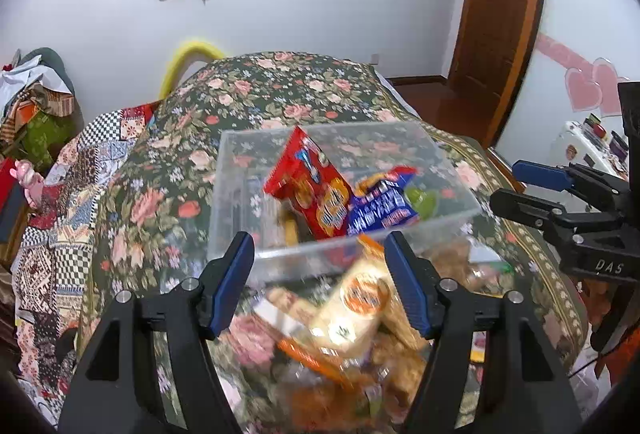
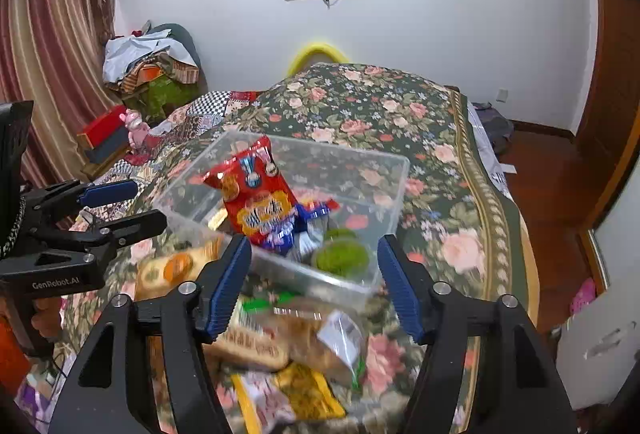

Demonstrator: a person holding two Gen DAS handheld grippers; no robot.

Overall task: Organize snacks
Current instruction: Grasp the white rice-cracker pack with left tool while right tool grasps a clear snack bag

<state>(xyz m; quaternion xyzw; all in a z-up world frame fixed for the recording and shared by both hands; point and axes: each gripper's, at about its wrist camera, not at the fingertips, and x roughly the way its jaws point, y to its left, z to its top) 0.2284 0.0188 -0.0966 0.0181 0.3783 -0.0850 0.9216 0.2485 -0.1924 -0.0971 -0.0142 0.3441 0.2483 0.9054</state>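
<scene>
A clear plastic bin point(image 1: 240, 154) point(image 2: 396, 170) sits on the floral bedspread. In it a red snack bag point(image 1: 312, 190) point(image 2: 256, 194) stands tilted, beside a blue bag point(image 1: 380, 210) point(image 2: 308, 214) and green cups point(image 1: 420, 200) point(image 2: 342, 258). My left gripper point(image 1: 320, 266) is open and empty, above a cream and orange packet point(image 1: 356, 306) point(image 2: 176, 268) in a loose pile in front of the bin. My right gripper point(image 2: 314, 274) is open and empty over the bin's near edge, above clear-wrapped pastry packs point(image 2: 288, 330) and a yellow packet point(image 2: 304, 394).
The right gripper shows at the right of the left wrist view point(image 1: 560, 202); the left gripper shows at the left of the right wrist view point(image 2: 100, 210). The floral bedspread point(image 2: 400, 114) stretches beyond the bin. A door point(image 1: 500, 14) and wooden floor point(image 2: 560, 174) lie to the right.
</scene>
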